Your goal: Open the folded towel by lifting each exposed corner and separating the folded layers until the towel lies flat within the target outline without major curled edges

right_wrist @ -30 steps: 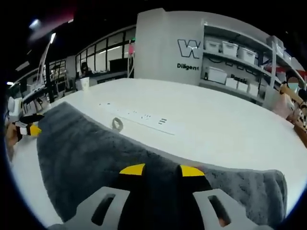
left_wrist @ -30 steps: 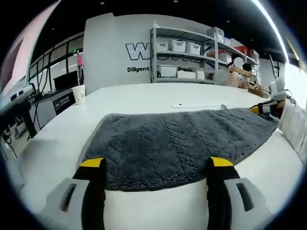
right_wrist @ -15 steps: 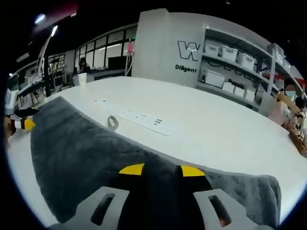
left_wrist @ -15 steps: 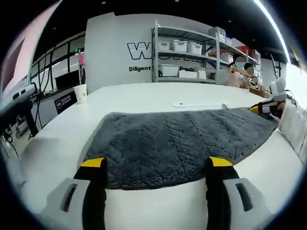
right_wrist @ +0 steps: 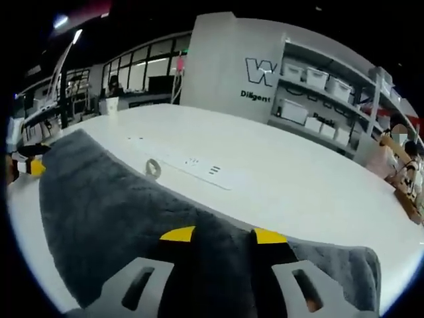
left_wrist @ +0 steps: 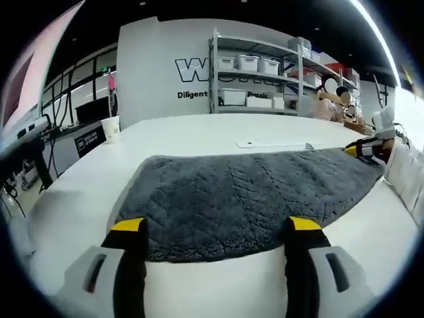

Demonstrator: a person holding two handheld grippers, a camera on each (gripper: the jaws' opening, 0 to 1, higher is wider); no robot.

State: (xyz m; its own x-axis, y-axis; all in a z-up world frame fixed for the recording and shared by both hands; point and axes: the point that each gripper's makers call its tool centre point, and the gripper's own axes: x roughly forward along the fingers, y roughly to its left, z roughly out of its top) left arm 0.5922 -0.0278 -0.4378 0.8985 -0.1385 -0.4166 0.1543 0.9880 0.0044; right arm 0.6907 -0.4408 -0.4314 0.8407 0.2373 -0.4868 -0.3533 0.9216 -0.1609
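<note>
My towel [left_wrist: 245, 199] lies spread across the white table [left_wrist: 199, 129], thick, soft and floppy, so I judge edges grip best: my right gripper [right_wrist: 222, 233] pinches its far-right edge, my left gripper [left_wrist: 215, 225] hovers spread at the near hem.

Grey shaggy towel [left_wrist: 245, 199] — spread over the white table [left_wrist: 199, 129], one end pinched, lifted.

Towel [right_wrist: 119, 218] fold between right gripper [right_wrist: 224, 234] jaws hidden. Wall lettering [left_wrist: 199, 69] cut off by shelving [left_wrist: 258, 73]. Towel's near corner cropped at table [right_wrist: 278, 172] edge.
</note>
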